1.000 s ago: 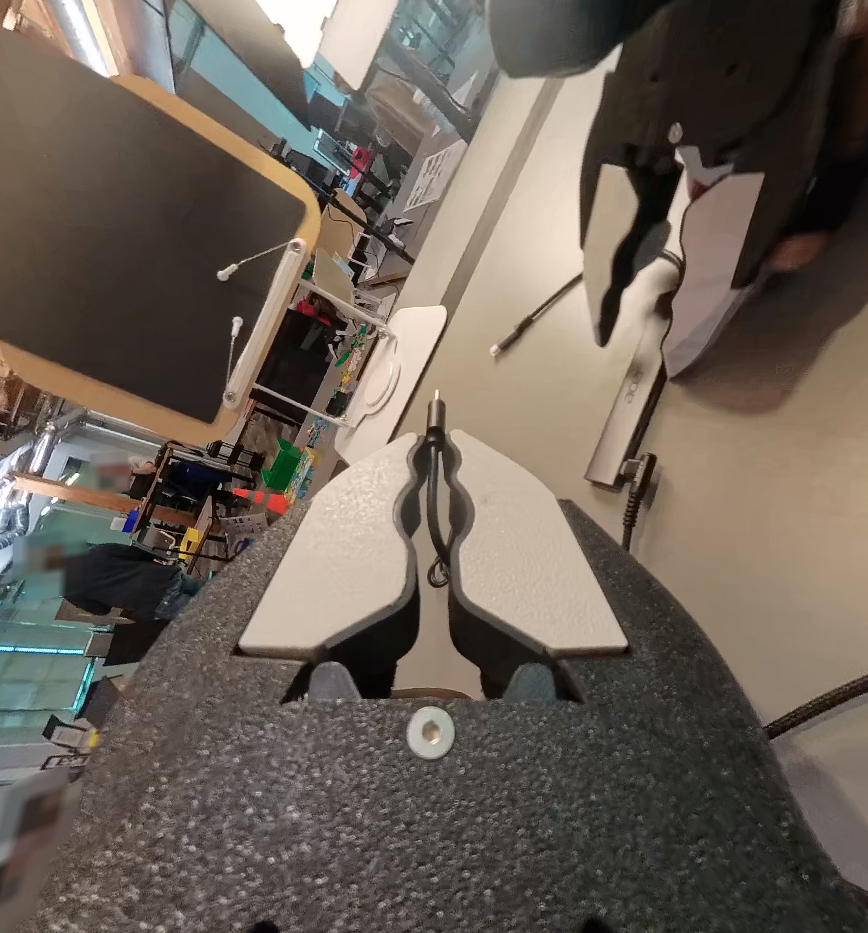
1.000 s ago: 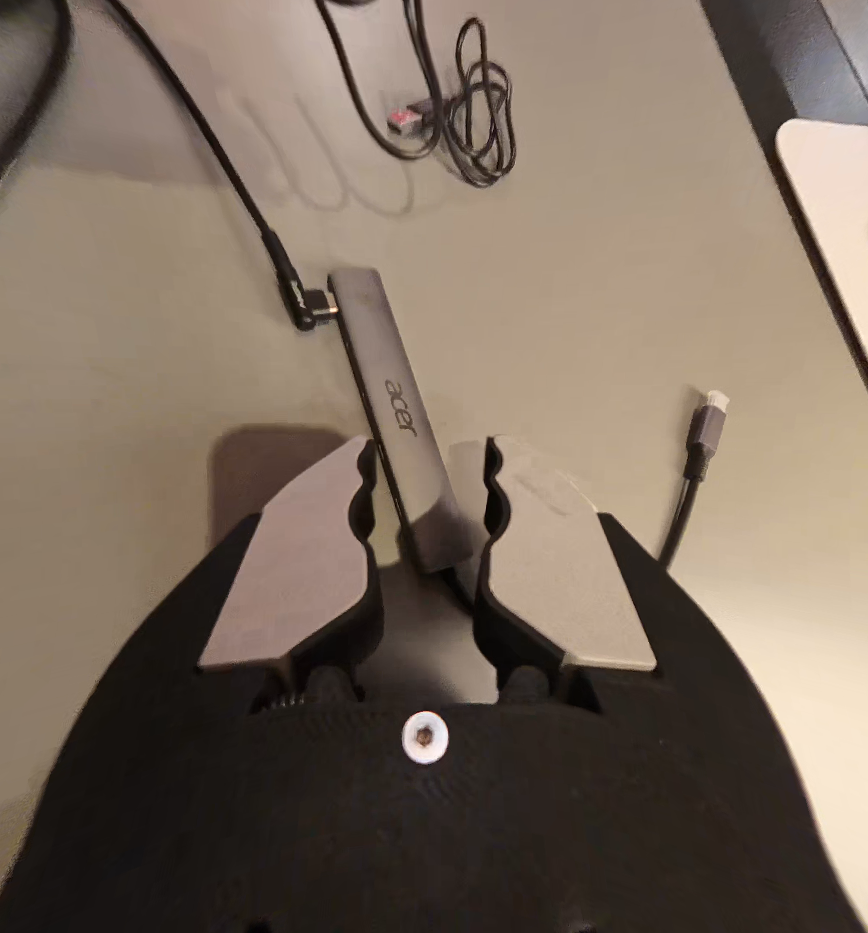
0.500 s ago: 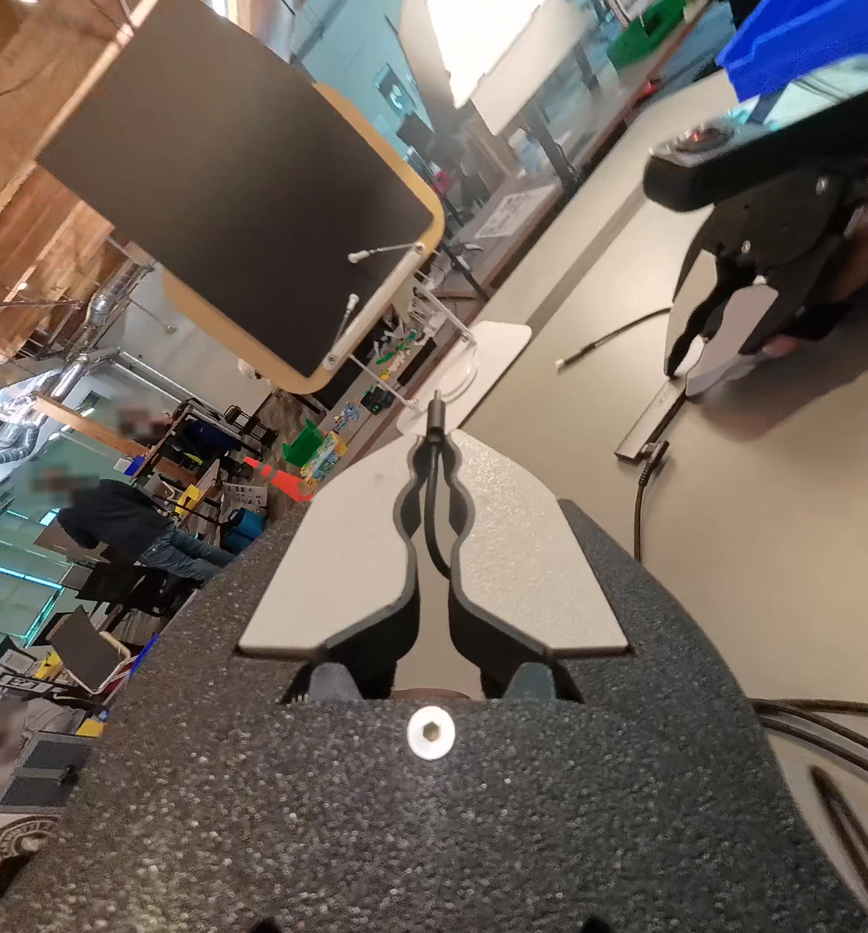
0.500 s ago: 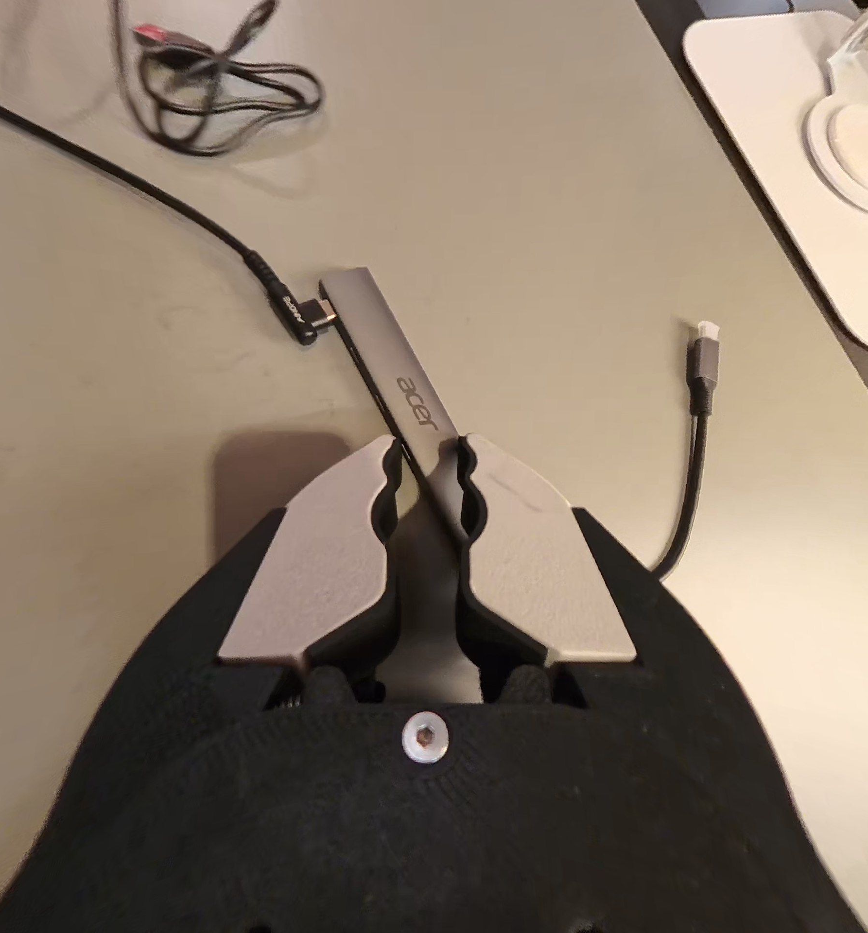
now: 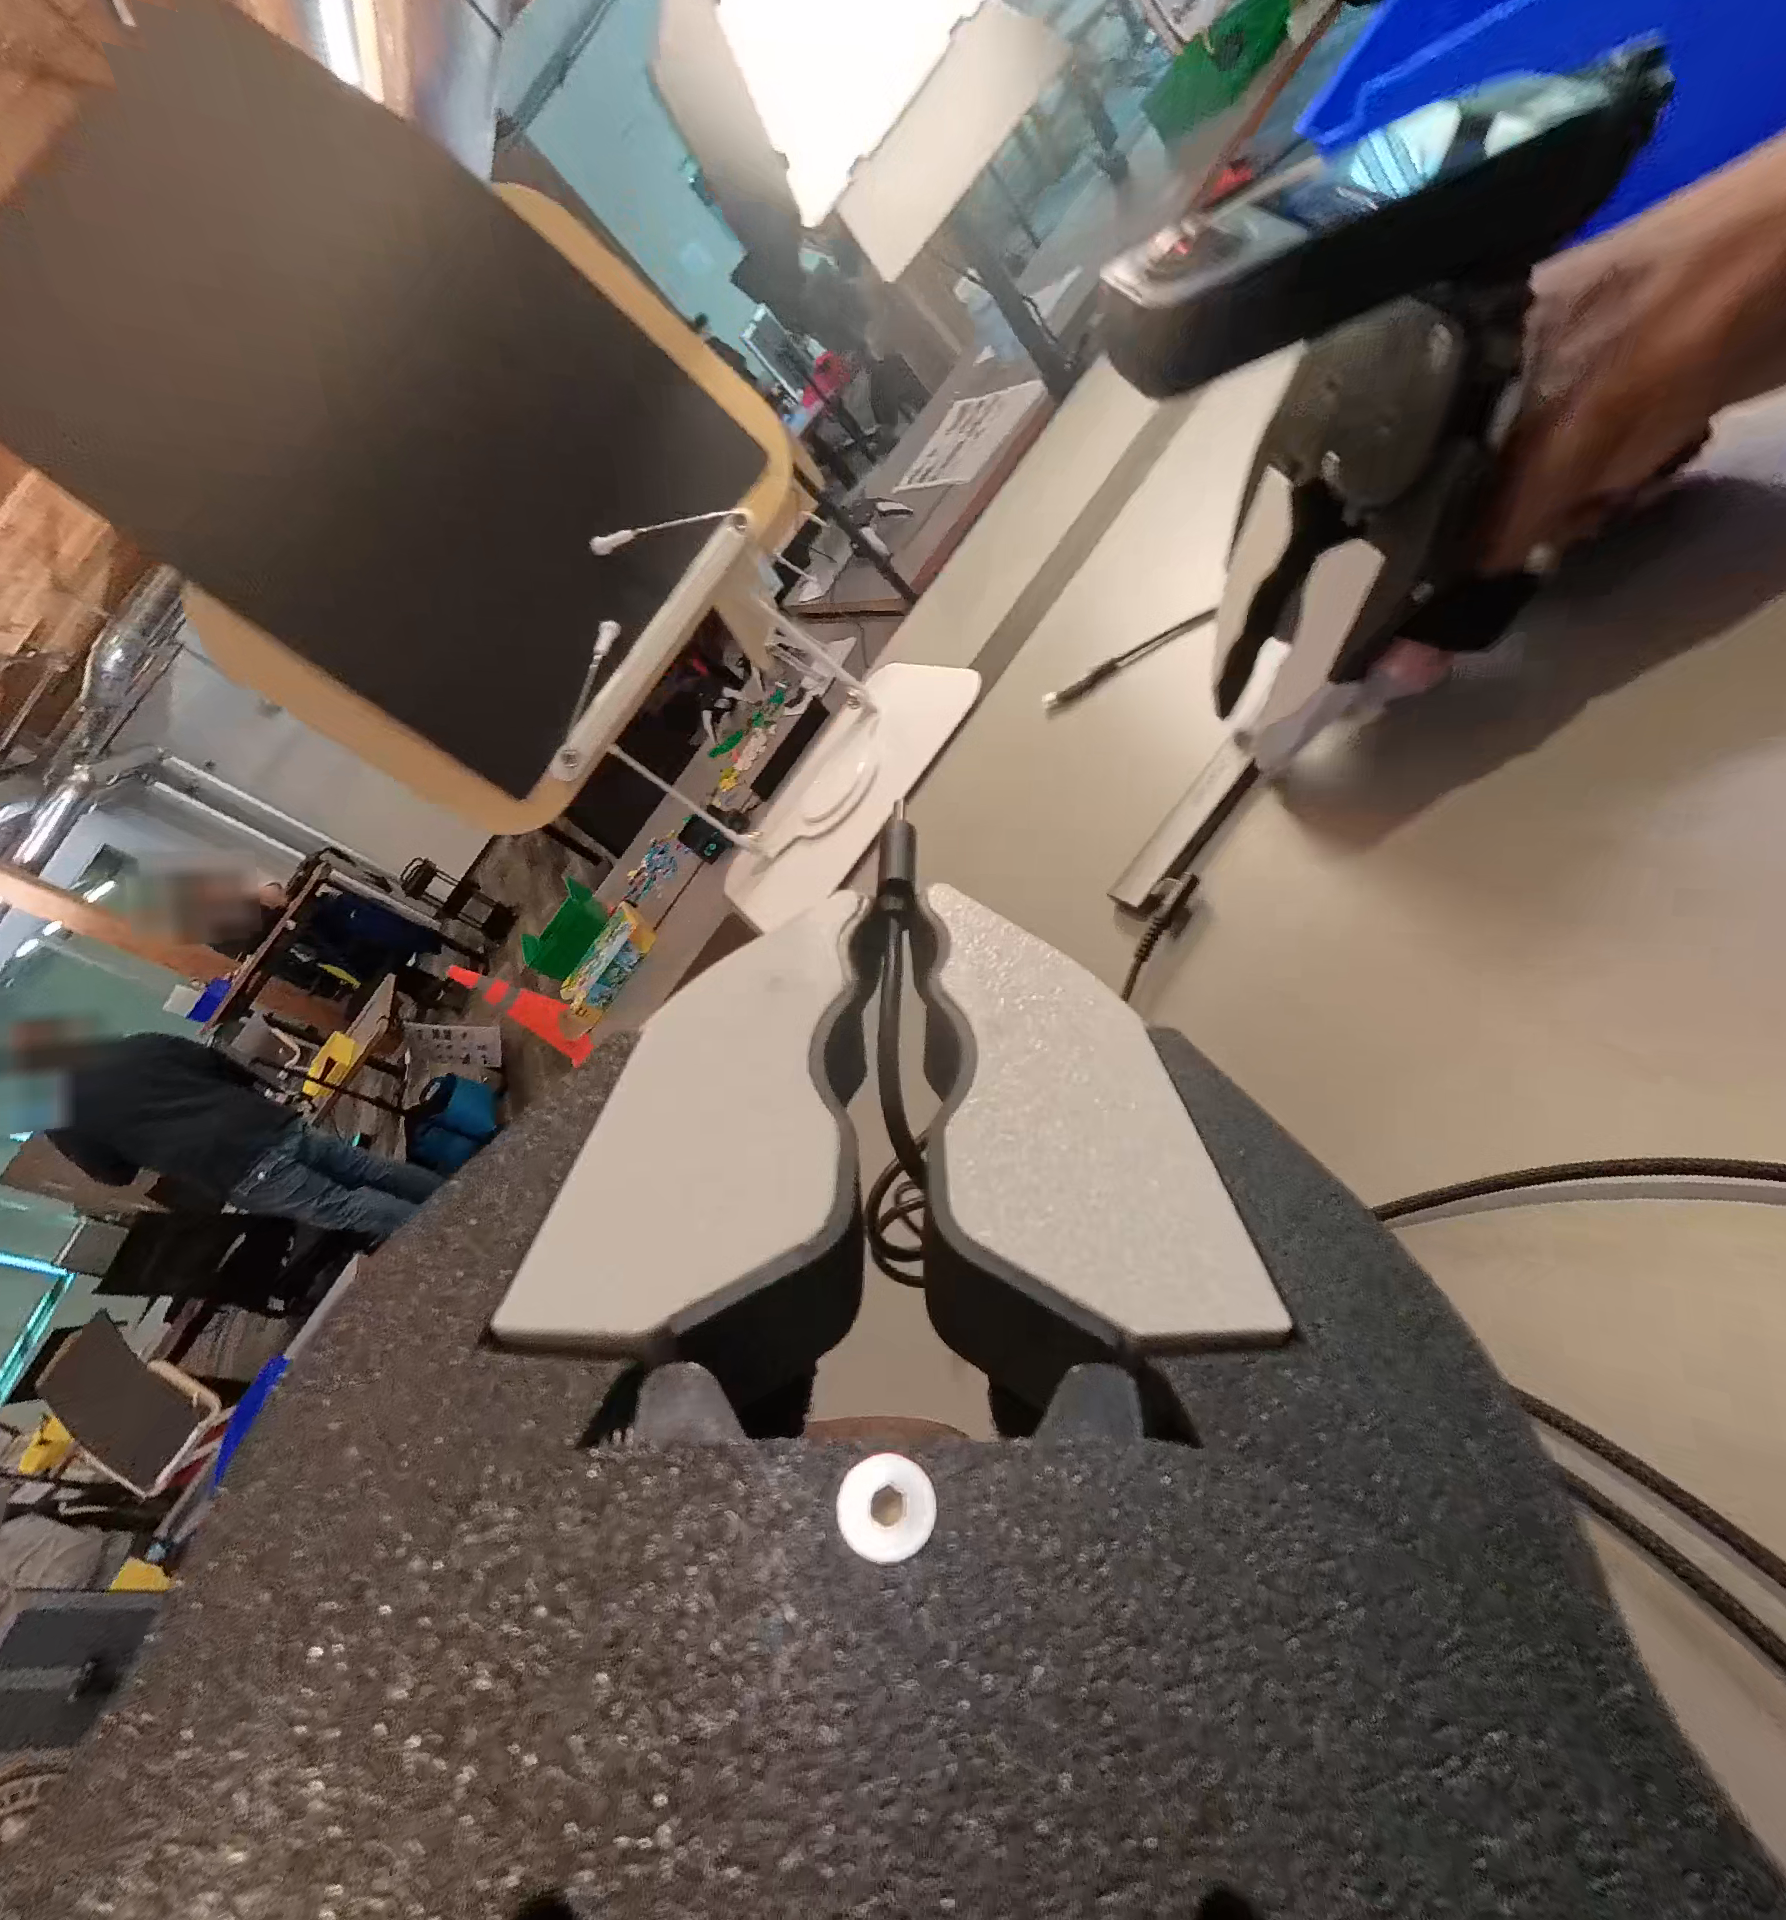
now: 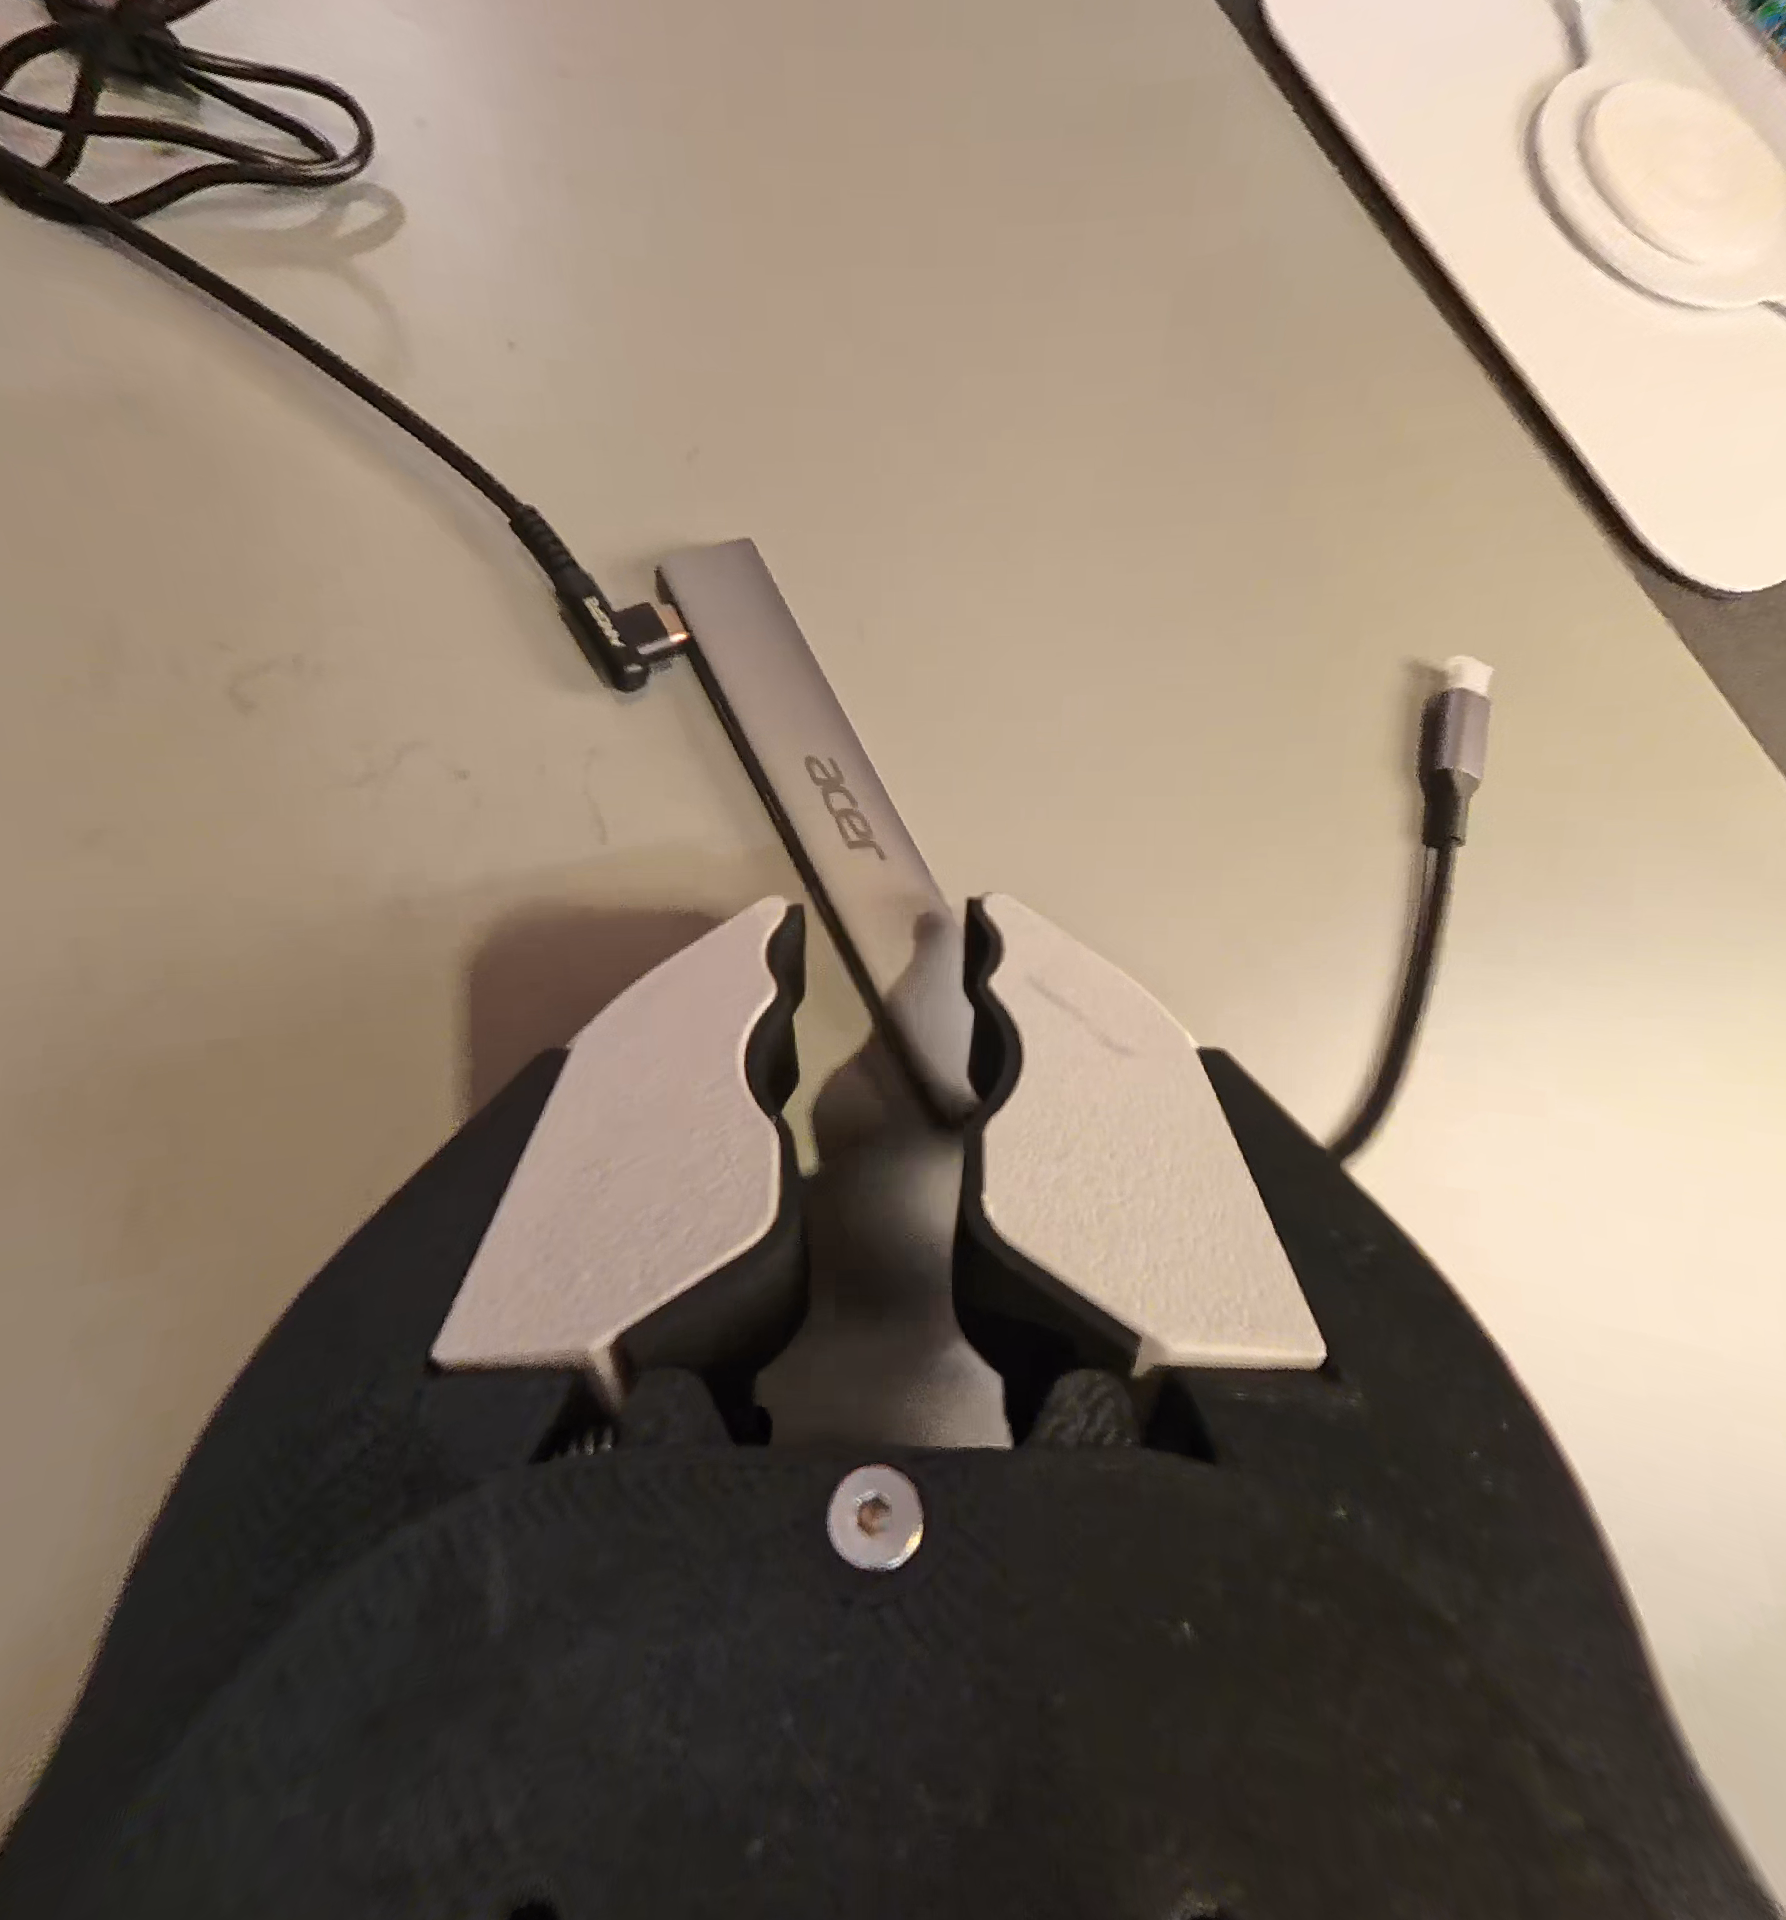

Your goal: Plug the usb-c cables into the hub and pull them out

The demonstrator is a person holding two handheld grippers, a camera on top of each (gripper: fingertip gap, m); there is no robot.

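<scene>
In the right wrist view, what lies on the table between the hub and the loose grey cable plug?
Nothing: the right wrist view shows only bare table between the hub and the grey cable plug.

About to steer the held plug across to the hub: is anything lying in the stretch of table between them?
Nothing visible. In the left wrist view, bare grey table lies between the thin black usb-c cable pinched in the left claw and the slim grey metal hub, held by the right claw. An angled black plug already fills the hub's near end.

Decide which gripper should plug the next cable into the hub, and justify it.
Left. The left gripper already pinches a cable, plug forward, while the right gripper straddles the hub, seemingly steadying it.
</scene>
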